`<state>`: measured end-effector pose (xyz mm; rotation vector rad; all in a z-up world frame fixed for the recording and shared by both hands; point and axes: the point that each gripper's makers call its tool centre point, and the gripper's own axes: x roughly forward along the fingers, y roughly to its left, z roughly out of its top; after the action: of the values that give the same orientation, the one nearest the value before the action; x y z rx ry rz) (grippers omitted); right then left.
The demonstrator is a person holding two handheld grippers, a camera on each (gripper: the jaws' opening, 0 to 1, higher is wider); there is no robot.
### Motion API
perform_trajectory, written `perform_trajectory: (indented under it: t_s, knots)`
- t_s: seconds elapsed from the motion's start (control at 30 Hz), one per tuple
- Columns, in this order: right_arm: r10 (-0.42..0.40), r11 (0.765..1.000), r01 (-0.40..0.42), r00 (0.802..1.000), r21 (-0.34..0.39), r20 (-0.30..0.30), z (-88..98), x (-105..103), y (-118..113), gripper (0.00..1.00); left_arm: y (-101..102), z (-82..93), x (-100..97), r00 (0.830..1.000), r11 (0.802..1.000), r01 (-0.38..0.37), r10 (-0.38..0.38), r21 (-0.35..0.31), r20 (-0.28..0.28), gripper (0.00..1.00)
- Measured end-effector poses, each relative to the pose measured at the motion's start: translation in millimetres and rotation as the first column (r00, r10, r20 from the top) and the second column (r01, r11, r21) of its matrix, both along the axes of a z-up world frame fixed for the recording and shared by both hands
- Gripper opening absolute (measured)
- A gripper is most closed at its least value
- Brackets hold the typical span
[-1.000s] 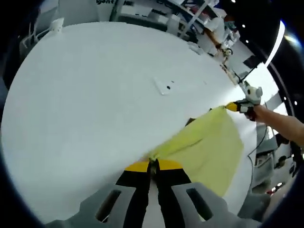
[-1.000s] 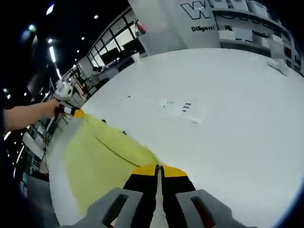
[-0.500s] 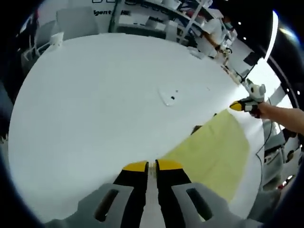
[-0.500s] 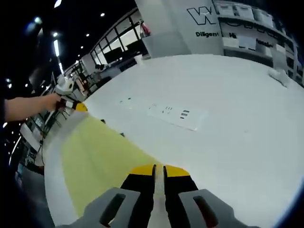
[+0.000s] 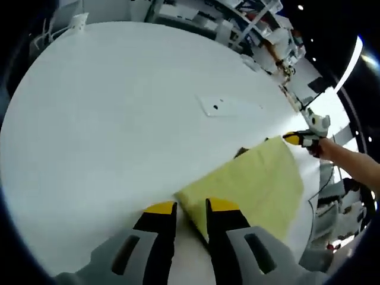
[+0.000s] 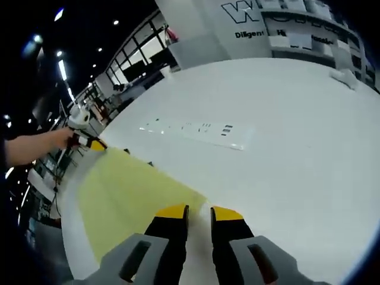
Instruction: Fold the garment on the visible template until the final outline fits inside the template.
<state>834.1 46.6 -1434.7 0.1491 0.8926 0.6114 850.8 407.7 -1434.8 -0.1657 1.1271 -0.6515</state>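
**A:** Where is the garment sitting right now?

**B:** It is lying flat on the white table, a yellow rectangle near the table's edge. In the left gripper view one corner is resting just ahead of the left gripper, slightly toward its right jaw; the cloth is running from there up and to the right, to the far end.

**A:** And the jaws?

**B:** The left gripper's jaws are standing spread, with a gap between the yellow tips and nothing between them. The right gripper is showing the same in its own view: jaws parted and empty, the garment's near corner lying just beyond the left-hand tip.

**A:** So both are letting the cloth lie loose?

**B:** That is how it is looking. In the left gripper view the right gripper is appearing at the garment's far end (whether it is touching the fabric there, I cannot tell).

**A:** Which way is the long axis running?

**B:** Roughly along the line from one gripper to the other, so each gripper is sitting at one short end. Each is nearest its own end, and a next fold along the length would, I judge, call for one end being carried toward the other.

**A:** Any template in sight?

**B:** A pale flat sheet with small dark marks is lying on the table, well apart from the garment; I cannot say whether it is the template.
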Motion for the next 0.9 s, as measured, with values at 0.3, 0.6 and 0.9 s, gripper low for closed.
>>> perform_trajectory:
  t_s: [0.3,0.6,0.9]
  knots:
    - [0.009,0.999,-0.009,1.000,0.049,0.004,4.5,1,5,0.00,-9,12.6,2.5,0.997,0.999,0.025,-0.023,-0.026,0.070,0.03]
    - [-0.070,0.994,0.078,0.992,0.075,-0.103,-2.3,-2,4,0.14,-17,26.0,11.0,0.982,0.998,0.061,-0.054,-0.034,0.181,0.03]
    - [-0.014,1.000,0.015,0.998,0.013,-0.055,-2.4,-3,9,0.00,-15,22.6,11.8,0.984,0.998,0.052,-0.046,-0.031,0.173,0.03]
